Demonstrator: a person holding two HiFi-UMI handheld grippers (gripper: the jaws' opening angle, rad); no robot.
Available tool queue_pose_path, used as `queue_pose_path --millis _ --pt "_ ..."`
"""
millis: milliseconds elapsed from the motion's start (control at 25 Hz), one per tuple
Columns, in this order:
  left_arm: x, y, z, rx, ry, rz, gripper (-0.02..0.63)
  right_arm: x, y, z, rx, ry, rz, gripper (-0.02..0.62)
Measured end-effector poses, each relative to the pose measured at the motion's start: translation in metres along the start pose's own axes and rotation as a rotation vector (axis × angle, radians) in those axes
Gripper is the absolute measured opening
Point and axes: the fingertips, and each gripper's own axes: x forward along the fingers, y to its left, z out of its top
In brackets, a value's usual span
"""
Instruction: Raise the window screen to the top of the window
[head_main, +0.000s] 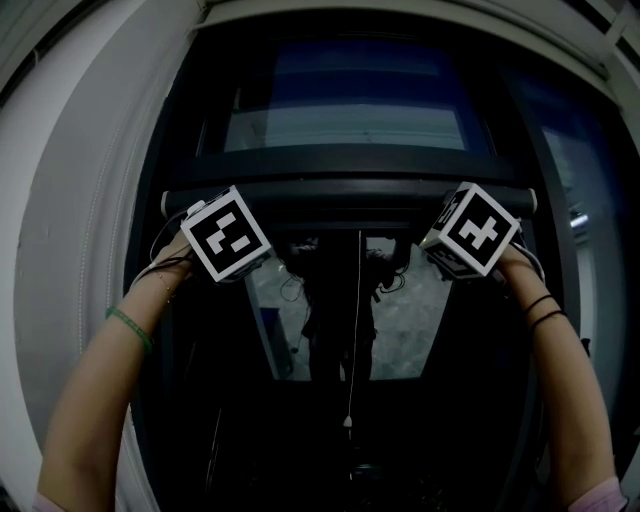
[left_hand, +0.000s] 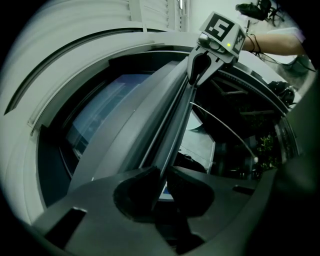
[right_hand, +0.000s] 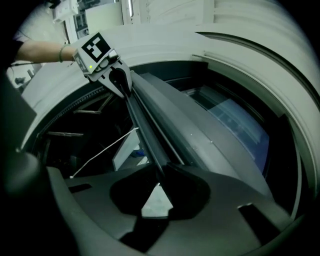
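Both grippers are clamped on the screen's dark bottom bar (head_main: 350, 192), which runs left to right across the window inside the white frame (head_main: 70, 200), with bluish glass (head_main: 345, 100) showing above it. The left gripper (left_hand: 161, 172) is near the bar's left end and the right gripper (right_hand: 159, 175) is near the right end, each with its fingers pinched tight on the bar's thin edge. A thin white cord (head_main: 358, 320) hangs down from the middle of the bar, between the two and apart from both.

Left cube (head_main: 228, 233) and right cube (head_main: 472, 228) hide the fingers (left_hand: 135, 192) in the head view; both forearms (head_main: 95, 400) leave the bottom edge.
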Motion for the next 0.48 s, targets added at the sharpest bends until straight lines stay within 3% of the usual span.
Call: queue_pose_path --millis 120,280,360,480 --pt "-0.003 -0.001 0.003 -0.015 -0.039 0.018 0.058 -0.002 -0.001 0.001 0.038 -0.033 -0.011 0.067" --pt "-0.016 0.001 0.011 -0.030 -0.129 0.099 0.066 -0.010 -0.001 0.003 0.096 -0.108 -0.075 0.069" --pt "-0.022 -0.005 0.007 -0.061 -0.139 0.091 0.066 -0.015 0.002 0.003 0.137 -0.154 -0.091 0.069" --pt "-0.031 -0.023 -0.003 -0.098 -0.153 0.060 0.066 -0.022 0.016 -0.004 0.207 -0.199 -0.045 0.069"
